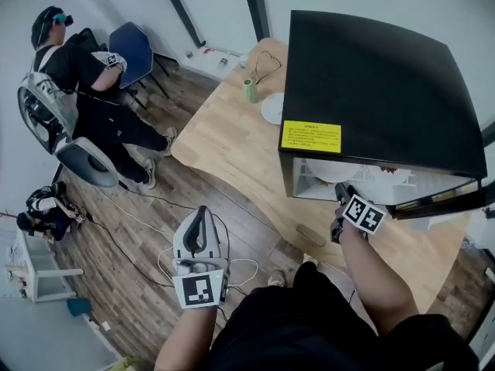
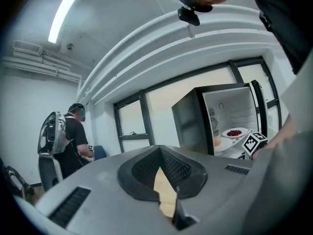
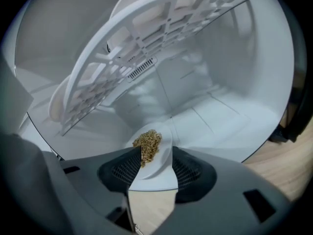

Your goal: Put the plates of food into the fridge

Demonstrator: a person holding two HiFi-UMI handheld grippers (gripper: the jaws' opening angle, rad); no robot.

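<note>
The black fridge [image 1: 371,76] stands on the wooden table [image 1: 232,145] with its door open. My right gripper [image 1: 340,195] reaches into its lower compartment. In the right gripper view a white plate [image 3: 164,173] with a heap of brown food [image 3: 147,143] lies on the fridge floor. Its near rim sits between the jaws of my right gripper [image 3: 154,152], which stand apart around it. My left gripper [image 1: 199,215] hangs low over the floor, away from the fridge, its tips together and nothing in it. The left gripper view shows a plate of red food [image 2: 234,132] on the fridge shelf.
A white grid shelf [image 3: 146,58] runs above the plate inside the fridge. An empty white plate [image 1: 272,108] and a green cup [image 1: 250,91] stand on the table behind the fridge. A person [image 1: 77,76] and chairs are at the far left; cables [image 1: 155,261] lie on the floor.
</note>
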